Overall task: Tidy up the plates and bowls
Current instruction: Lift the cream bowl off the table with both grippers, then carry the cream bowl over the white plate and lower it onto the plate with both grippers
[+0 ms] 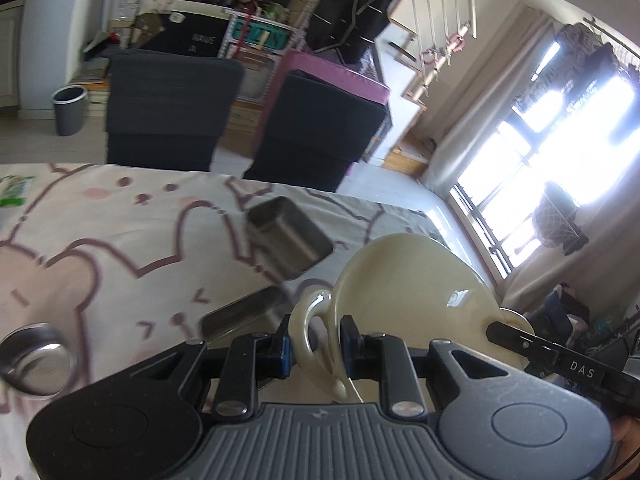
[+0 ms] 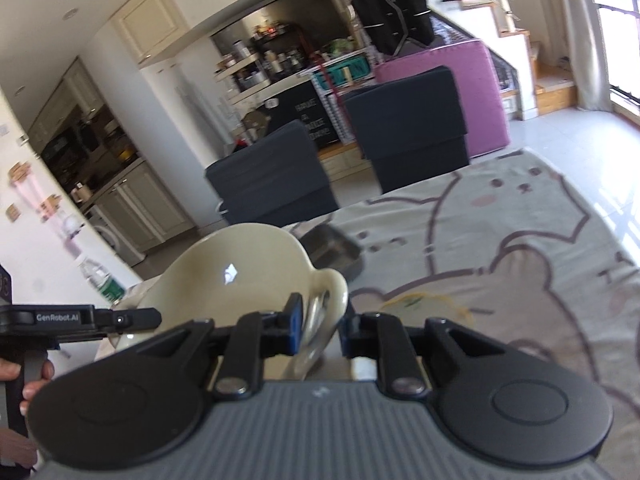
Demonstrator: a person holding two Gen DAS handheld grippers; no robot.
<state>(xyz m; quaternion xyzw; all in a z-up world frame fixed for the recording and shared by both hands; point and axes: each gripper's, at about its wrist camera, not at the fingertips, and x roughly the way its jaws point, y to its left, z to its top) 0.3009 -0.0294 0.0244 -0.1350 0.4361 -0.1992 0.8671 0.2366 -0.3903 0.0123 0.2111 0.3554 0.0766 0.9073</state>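
1. Above the cartoon tablecloth (image 1: 100, 240), a cream two-handled bowl (image 1: 404, 280) hung between both grippers.
2. Left gripper (image 1: 314, 350) clamped one loop handle (image 1: 310, 332); right gripper (image 2: 320, 330) clamped the opposite.
3. Steel rectangular container (image 1: 288, 236) lay at 11 o'clock of the bowl.

Table (image 2: 520, 216) covered with a cloth printed with cartoon bears. Two dark chairs (image 1: 172, 108) (image 1: 320, 128) stand at its far edge. Behind them a pink sofa (image 2: 472, 92) and cluttered shelves (image 2: 272, 64) with bottles and jars. Dark garment (image 1: 352, 4) hangs above the sofa. Stairs (image 2: 520, 44) with pale treads rise near it. Grey bin (image 1: 69, 109) on pale tiled floor (image 1: 392, 196). Large window (image 1: 560, 152) with pale curtains, strongly overexposed daylight. Kitchen with cream cabinets (image 2: 132, 208) and white walls at the side.
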